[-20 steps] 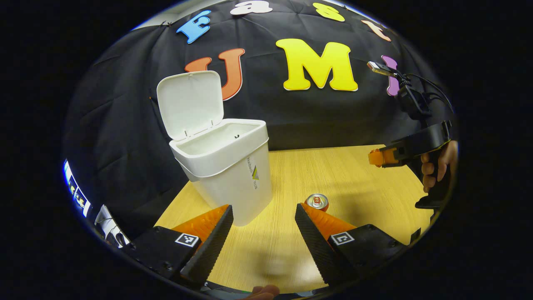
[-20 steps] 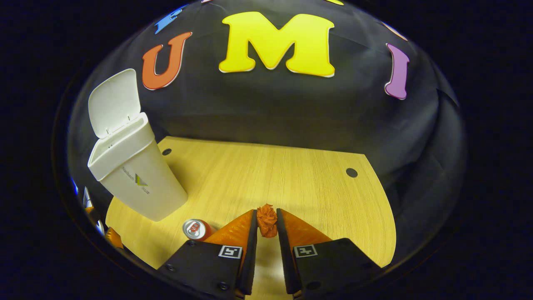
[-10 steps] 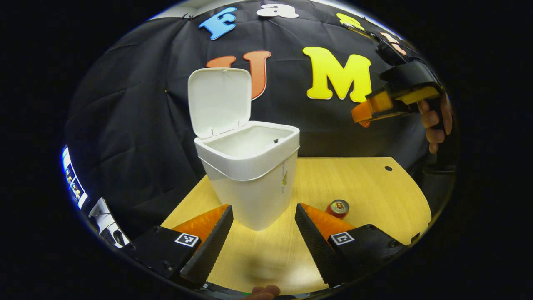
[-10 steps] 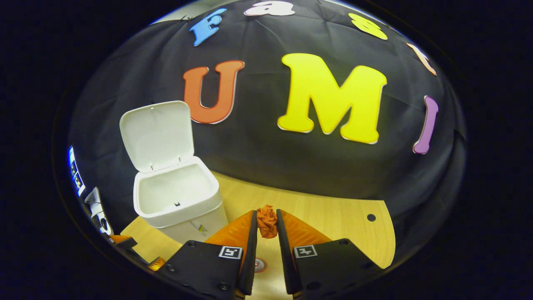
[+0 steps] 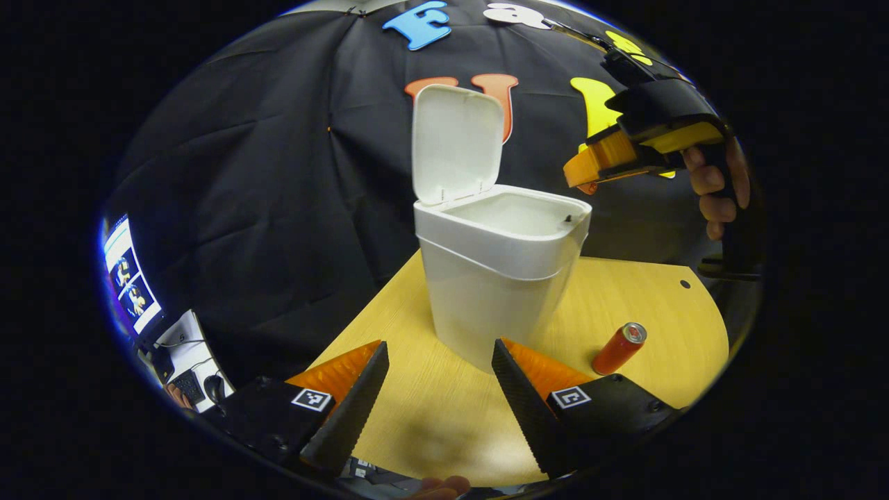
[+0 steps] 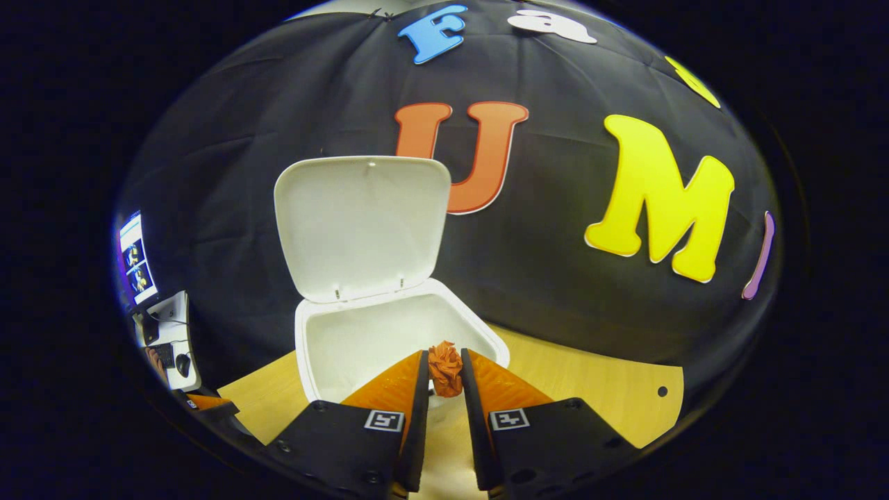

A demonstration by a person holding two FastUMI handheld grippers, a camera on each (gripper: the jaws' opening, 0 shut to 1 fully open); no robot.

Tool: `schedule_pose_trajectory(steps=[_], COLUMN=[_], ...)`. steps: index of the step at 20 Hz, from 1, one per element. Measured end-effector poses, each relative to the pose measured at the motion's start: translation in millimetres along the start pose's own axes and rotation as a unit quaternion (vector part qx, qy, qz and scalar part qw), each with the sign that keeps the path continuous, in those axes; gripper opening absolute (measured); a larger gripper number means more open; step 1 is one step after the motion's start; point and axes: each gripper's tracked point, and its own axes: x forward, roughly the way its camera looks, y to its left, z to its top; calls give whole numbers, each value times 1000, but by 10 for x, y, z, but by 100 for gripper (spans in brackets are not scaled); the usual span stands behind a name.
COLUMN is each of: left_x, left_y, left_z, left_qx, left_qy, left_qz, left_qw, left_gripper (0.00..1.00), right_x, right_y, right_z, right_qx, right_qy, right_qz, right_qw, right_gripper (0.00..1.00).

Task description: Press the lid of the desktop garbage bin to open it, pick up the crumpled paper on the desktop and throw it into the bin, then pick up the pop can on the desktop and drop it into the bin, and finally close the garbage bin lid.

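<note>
Right tool point(image 6: 444, 368): pinched on the crumpled paper point(image 6: 444, 369), both fingers pressing its sides; held above the near rim of the open bin; seen from the left gripper view up at the right, above the bin's far corner, gripped by a hand point(image 5: 715, 191).
Left tool point(image 5: 439, 364): spread wide, nothing between the fingers; low over the surface, just in front of the bin.
Surface point(image 5: 625, 298): pale wood-grain top, rounded corner with a small dark hole.
Bin point(image 5: 496, 278): white, upright on the surface, between the two tools in the left gripper view; stands directly ahead of the left tool and hides the surface behind it.
Bin interior point(image 6: 361, 340): white walls; bottom hidden behind the right tool's fingers, contents impossible to tell.
Lid point(image 6: 361, 226): swung up and back on its hinges, standing nearly upright against the black cloth wall.
Pop can point(image 5: 618, 348): red, lying on its side on the surface, right of the bin and apart from it, near the left tool's right finger.
Screen point(image 5: 128, 278): lit, at the far left edge, with a cluttered desk below it.
</note>
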Motion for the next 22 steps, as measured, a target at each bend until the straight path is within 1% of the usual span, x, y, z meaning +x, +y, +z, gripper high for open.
schedule_pose_trajectory(steps=[1,4,5,6,9,10,12,13,14,15,16,17,20,22], left_x=[19,24,33,41,56,62,65,61,53,50,55,47,34,23], left_y=[70,163,187,247,232,214,149,98,47,-22,-82,-150,-316,-438], left_z=[-27,-76,-87,-115,-137,-128,-98,-93,-88,-84,-84,-76,-13,-1], left_qx=[-5,-9,-12,-15,-19,-18,-13,-12,-12,-11,-8,-5,16,21], left_qy=[4,7,9,11,15,14,11,12,11,12,13,12,4,-2], left_qz=[5,13,15,17,14,13,7,2,-4,-10,-15,-18,-35,-50], left_qw=[1000,1000,1000,1000,1000,1000,1000,1000,1000,1000,1000,1000,999,999], left_gripper=[99,98,99,99,99,99,99,99,99,99,99,99,99,99], right_x=[53,179,206,231,254,244,208,177,155,137,79,42,-114,-241], right_y=[81,228,246,247,246,259,222,194,203,185,126,94,-55,-259], right_z=[3,-50,-70,-85,-118,-121,-97,-83,-70,-56,-34,-15,16,27], right_qx=[-4,-5,-4,-2,1,3,7,8,11,10,6,7,15,22], right_qy=[1,9,13,15,21,22,15,13,9,4,-1,-5,-17,-25], right_qz=[2,7,7,4,4,8,9,9,18,21,19,20,17,0], right_qw=[1000,1000,1000,1000,1000,1000,1000,1000,1000,1000,1000,1000,1000,999], right_gripper=[30,33,31,33,41,39,43,46,50,63,65,75,75,77])
